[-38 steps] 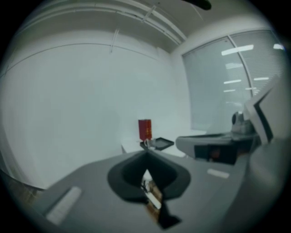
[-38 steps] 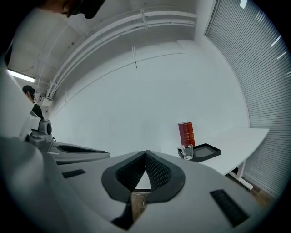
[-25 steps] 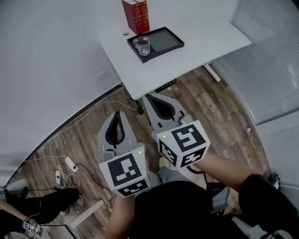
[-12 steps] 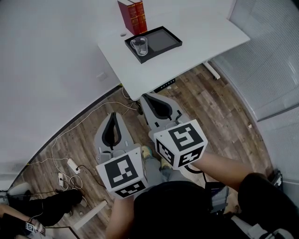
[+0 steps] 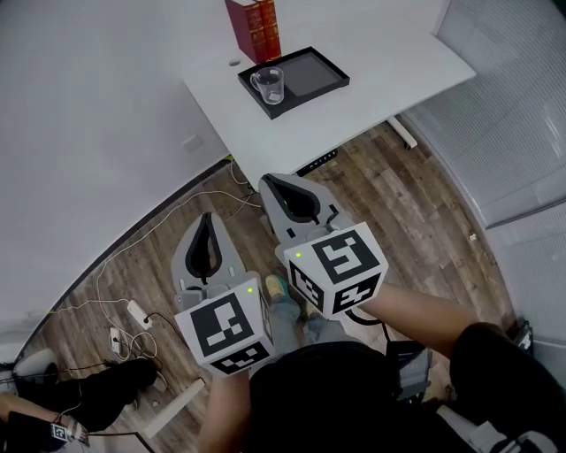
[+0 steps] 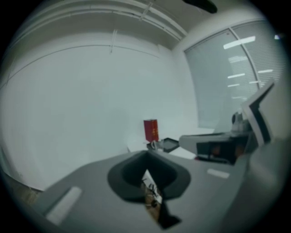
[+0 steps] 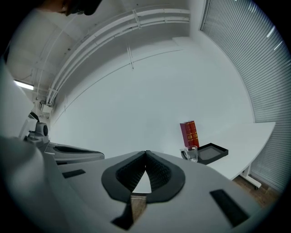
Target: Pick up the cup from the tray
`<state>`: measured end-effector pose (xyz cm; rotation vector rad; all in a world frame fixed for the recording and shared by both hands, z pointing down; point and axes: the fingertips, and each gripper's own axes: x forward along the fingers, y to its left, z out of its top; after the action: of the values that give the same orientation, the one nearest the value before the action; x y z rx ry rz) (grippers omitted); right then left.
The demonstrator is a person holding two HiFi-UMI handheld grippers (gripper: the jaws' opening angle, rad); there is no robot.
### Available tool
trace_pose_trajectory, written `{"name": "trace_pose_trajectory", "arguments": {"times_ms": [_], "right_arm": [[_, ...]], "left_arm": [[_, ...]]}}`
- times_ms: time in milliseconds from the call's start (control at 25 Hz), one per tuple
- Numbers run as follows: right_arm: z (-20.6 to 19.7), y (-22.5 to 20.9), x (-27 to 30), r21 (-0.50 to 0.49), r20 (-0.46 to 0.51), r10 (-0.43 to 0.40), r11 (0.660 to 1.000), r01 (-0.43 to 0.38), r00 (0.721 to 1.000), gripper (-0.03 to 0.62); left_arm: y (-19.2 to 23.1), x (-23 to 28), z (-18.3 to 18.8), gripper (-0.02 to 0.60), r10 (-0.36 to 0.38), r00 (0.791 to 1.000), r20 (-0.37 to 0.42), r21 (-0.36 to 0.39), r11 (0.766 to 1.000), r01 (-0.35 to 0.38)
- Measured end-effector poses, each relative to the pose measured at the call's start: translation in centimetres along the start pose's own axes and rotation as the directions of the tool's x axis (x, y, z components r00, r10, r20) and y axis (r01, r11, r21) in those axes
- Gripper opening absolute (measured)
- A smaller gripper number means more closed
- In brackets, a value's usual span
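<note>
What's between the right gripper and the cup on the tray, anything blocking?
Nothing visible. The right gripper, jaws together, is short of the table; the tabletop between its near edge and the tray is bare. The cup stands in the tray's left end; the red books are behind it.

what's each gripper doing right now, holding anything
left gripper: closed, holding nothing
right gripper: closed, holding nothing
</note>
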<state>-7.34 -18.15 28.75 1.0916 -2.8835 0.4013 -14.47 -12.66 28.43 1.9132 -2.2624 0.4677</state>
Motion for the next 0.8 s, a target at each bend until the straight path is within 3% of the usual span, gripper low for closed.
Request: {"name": "trace_pose_trajectory", "arguments": {"times_ms": [480, 800], "right_arm": [[-0.3, -0.4, 4.4, 0.001, -0.019, -0.031, 1.000, 0.031, 0.999, 0.014], [0.9, -1.5, 7.5, -0.035, -0.018, -0.071, 0.997, 0.070, 0.997, 0.014]], "left_arm": [[2.9, 3.5, -0.7, 0.002, -0.022, 0.999, -0.023, -0.015, 1.000, 0.022], [4.3, 7.5, 0.8, 0.003, -0.063, 0.998, 0.007, -0.037, 0.997, 0.063]]}}
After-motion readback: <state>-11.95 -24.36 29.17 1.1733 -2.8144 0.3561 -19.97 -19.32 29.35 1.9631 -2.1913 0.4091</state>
